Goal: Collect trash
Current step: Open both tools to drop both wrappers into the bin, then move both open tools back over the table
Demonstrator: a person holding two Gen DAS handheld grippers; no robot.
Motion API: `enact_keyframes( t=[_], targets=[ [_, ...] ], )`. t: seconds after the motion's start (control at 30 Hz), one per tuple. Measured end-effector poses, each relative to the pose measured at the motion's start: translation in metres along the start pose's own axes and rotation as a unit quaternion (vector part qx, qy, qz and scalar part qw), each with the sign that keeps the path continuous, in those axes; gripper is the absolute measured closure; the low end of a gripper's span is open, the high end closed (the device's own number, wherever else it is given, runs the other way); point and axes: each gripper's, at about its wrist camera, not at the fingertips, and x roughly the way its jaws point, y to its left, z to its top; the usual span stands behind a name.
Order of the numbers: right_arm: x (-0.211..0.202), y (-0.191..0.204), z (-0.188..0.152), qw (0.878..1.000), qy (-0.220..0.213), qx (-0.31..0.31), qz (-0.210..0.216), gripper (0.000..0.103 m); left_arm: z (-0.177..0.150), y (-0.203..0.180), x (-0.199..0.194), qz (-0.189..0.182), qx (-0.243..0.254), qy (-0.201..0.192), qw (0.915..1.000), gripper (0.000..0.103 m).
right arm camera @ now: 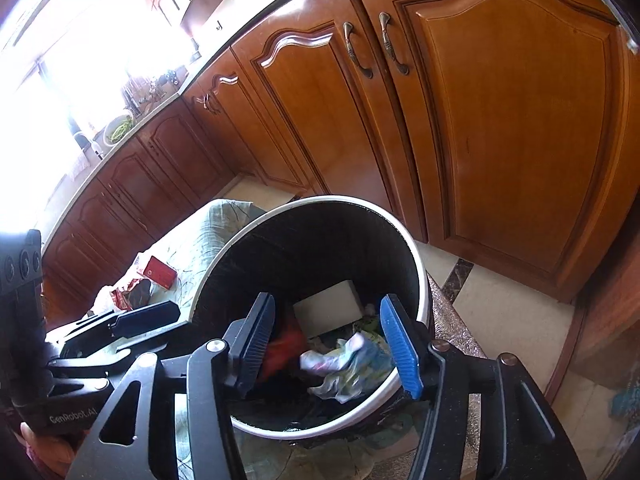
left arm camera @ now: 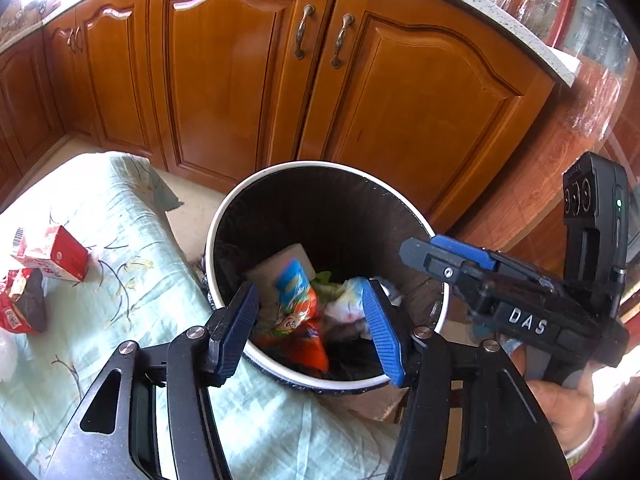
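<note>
A round bin with a white rim point(left arm camera: 224, 216) and black liner stands on the floor by the cabinets; it also shows in the right wrist view point(right arm camera: 416, 256). Inside lie a colourful snack wrapper point(left arm camera: 296, 300), crumpled white paper point(right arm camera: 344, 364) and a pale box point(right arm camera: 328, 304). My left gripper point(left arm camera: 312, 332) is open and empty above the bin's near rim. My right gripper point(right arm camera: 328, 344) is open and empty above the bin. A red carton point(left arm camera: 56, 254) and a red wrapper point(left arm camera: 20, 312) lie on the pale green cloth point(left arm camera: 120, 240) to the left.
Wooden cabinet doors point(left arm camera: 240, 80) stand behind the bin. The cloth-covered surface touches the bin's left side. The right gripper's body point(left arm camera: 520, 300) hangs over the bin's right edge in the left wrist view. Tiled floor point(right arm camera: 500, 300) lies right of the bin.
</note>
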Motion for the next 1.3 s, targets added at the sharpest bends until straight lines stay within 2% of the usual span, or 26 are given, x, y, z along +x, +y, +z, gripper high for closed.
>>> enact_keyframes(
  t=[0.1,0.13,0.17,0.3,0.6,0.8,1.07,1.3],
  targets=[
    [-0.005,0.002,-0.002,1.000,-0.009,0.004,0.005,0.041,-0.010,0.003,-0.007,0.003,-0.001,-0.006,1.0000,0.048],
    [-0.007,0.003,-0.004,1.000,-0.012,0.006,0.008,0.037,-0.014,0.006,-0.009,0.004,-0.004,-0.007,1.0000,0.048],
    [-0.010,0.005,-0.006,1.000,-0.016,0.009,0.012,0.032,-0.018,0.009,-0.012,0.005,-0.010,-0.008,0.9999,0.048],
    [-0.016,0.016,-0.015,0.999,-0.024,0.014,0.025,0.024,-0.042,0.027,-0.024,0.005,-0.046,-0.011,0.9989,0.048],
    [-0.013,0.059,-0.039,0.998,-0.008,-0.008,0.066,0.023,-0.092,0.074,-0.067,0.020,-0.117,-0.032,0.9925,0.048],
    [-0.004,0.097,-0.053,0.995,0.014,-0.040,0.092,0.023,-0.115,0.103,-0.098,0.043,-0.149,-0.050,0.9867,0.048],
    [0.009,0.140,-0.062,0.990,0.034,-0.074,0.116,0.023,-0.138,0.143,-0.125,0.068,-0.191,-0.065,0.9771,0.048],
    [0.020,0.165,-0.057,0.987,0.041,-0.100,0.119,0.024,-0.140,0.169,-0.136,0.082,-0.215,-0.072,0.9706,0.048]
  ],
)
